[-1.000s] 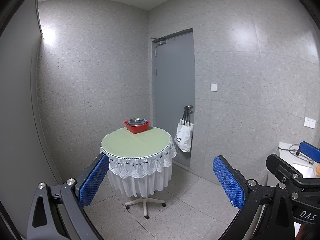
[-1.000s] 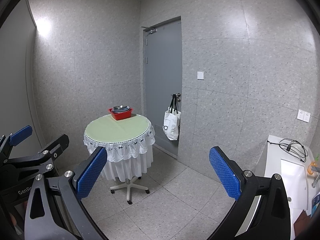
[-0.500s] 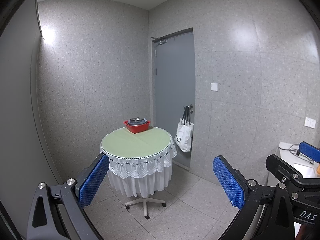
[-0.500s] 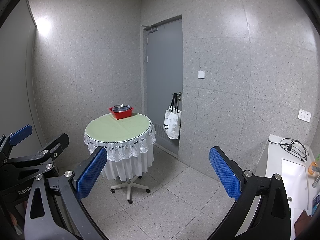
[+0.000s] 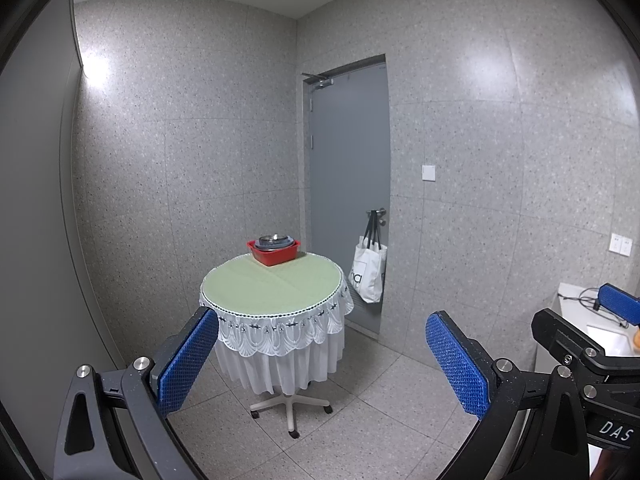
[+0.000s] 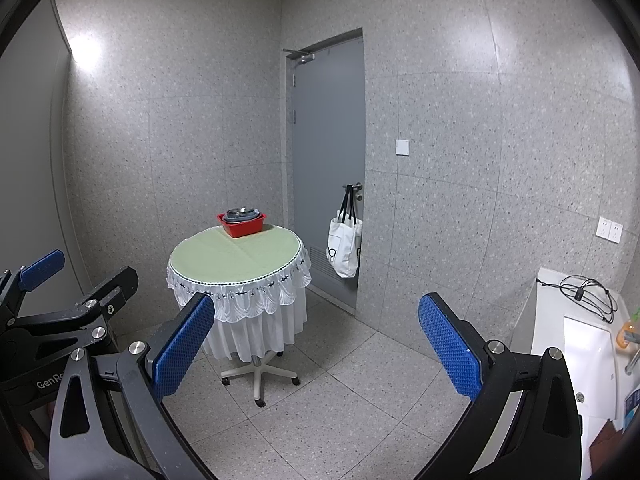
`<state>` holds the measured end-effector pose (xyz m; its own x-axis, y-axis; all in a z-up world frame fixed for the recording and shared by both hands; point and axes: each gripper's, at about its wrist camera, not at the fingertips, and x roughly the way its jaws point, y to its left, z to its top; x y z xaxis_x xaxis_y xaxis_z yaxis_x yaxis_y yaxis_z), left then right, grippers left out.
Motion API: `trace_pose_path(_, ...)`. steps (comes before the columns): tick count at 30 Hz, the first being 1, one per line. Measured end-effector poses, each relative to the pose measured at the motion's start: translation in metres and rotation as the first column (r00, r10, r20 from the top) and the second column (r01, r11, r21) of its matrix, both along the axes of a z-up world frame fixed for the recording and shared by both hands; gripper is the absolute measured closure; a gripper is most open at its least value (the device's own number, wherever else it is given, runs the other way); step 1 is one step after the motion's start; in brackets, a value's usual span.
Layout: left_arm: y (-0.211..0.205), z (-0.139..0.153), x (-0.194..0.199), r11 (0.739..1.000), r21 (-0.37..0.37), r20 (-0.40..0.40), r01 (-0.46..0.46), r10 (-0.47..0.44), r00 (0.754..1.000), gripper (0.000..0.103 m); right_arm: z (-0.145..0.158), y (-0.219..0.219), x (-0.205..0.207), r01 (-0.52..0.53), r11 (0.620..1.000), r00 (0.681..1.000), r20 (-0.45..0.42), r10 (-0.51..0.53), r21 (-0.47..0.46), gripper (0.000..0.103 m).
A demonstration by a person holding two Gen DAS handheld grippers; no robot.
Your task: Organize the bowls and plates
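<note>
The left gripper (image 5: 322,354) hangs in the air with its blue pads (image 5: 186,364) spread wide and nothing between them; the right gripper (image 6: 314,344) is just beside it, likewise spread wide and empty, its pads (image 6: 448,346) blue too; each shows at the edge of the other's view. Both point across the tiled floor (image 6: 340,408) at a round table (image 5: 274,282) well ahead, draped in a green cloth with a white lace skirt, standing on a wheeled base. At the table's far edge sits a red tub (image 5: 274,251); in it rests a stack of bowls (image 5: 274,240), grey with a metal one on top, though how many I cannot tell. Behind the table is a grey door (image 5: 348,184); a white bag (image 5: 368,270) hangs from its handle. To the right stands a white counter (image 6: 560,320) with a black cable (image 6: 588,292) coiled on it.
</note>
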<state>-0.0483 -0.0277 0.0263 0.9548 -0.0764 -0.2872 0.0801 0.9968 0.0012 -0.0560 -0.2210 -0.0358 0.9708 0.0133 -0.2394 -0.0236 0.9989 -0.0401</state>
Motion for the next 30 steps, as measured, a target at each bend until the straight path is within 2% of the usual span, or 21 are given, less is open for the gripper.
trace_pose_path(30, -0.008, -0.002, 0.017, 1.000, 0.004, -0.003, -0.003, 0.003, 1.000, 0.001, -0.001, -0.004, 0.016, 0.006, 1.000, 1.000, -0.009, -0.006, 0.006, 0.000)
